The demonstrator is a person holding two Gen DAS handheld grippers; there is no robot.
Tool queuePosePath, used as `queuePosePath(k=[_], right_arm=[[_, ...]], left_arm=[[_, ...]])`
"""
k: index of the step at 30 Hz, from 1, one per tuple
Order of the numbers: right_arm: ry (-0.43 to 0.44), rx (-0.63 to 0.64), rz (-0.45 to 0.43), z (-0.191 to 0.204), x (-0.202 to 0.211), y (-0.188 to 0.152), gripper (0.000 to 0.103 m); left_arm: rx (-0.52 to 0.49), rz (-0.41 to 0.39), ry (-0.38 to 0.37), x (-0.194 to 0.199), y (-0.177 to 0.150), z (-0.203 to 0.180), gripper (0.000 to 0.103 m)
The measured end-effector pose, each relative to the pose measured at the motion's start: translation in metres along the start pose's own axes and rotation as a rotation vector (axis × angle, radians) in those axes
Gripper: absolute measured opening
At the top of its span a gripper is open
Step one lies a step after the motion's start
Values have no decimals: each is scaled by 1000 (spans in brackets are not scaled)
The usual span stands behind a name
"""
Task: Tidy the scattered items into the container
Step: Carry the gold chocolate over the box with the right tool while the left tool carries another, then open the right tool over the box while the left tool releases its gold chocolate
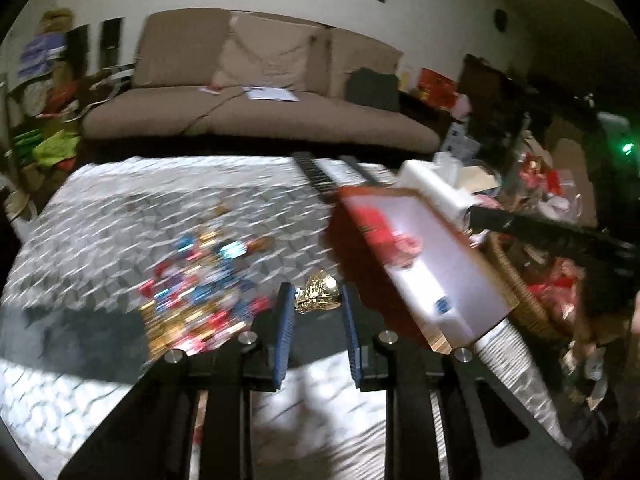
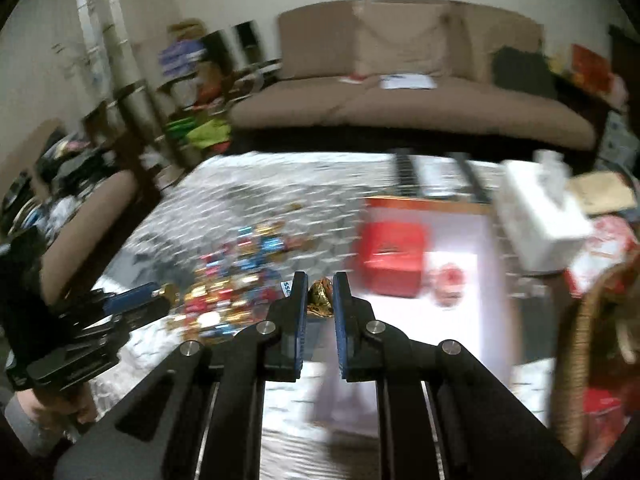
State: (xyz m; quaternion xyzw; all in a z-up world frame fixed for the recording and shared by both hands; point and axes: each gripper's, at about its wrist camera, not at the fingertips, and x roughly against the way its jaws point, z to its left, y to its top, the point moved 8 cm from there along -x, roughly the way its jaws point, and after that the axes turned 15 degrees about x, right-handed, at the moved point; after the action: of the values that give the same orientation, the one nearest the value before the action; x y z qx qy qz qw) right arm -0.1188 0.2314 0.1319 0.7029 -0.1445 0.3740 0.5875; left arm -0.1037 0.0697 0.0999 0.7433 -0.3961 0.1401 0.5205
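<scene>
Candy in my left gripper: crinkly gold foil piece, faceted and shiny, sitting between the blue ribbed pads; the left pad is looking like it's touching it, the right one I can't tell, so not calling it clamped or loose.
Candy in my right gripper: another gold foil candy, crumpled and pointy on top, and I'm pinching it tight between both blue pads.
Pile: the rest of the wrapped candies are lying in a blurry heap of red, blue and gold foil, just left of and ahead of both tools.
Table cover: silvery quilted stuff with a diamond pattern, pretty reflective.
Container: red-rimmed box with a white inside, rectangular, lying ahead and to the right of both grippers, with a red packet sitting in it.
Tissue box: white, blocky, just beyond the container's far right corner.
Pose: I'm holding both tools low over the table's near edge, fingers pointing forward toward the brown sofa; my left tool is showing at the left of the right wrist view.
</scene>
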Motion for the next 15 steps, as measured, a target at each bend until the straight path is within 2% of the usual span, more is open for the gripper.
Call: queuePosePath(k=[4,7,10,15], right_arm=[[-56,-60,71,-58,-9,-15,12],[-15,-135,123,-83,-24,-28,12],[23,-169,162,-90,-43,-35,12],[30,-147,250,-92,-77,-50,12]], left_arm=[[-17,48,-42,-42,8,-55,24],[-43,101,-27,-72,2,-77,24],[-86,156,0,-97,-8,-92,24],[-139,200,68,-124,-15,-100,24]])
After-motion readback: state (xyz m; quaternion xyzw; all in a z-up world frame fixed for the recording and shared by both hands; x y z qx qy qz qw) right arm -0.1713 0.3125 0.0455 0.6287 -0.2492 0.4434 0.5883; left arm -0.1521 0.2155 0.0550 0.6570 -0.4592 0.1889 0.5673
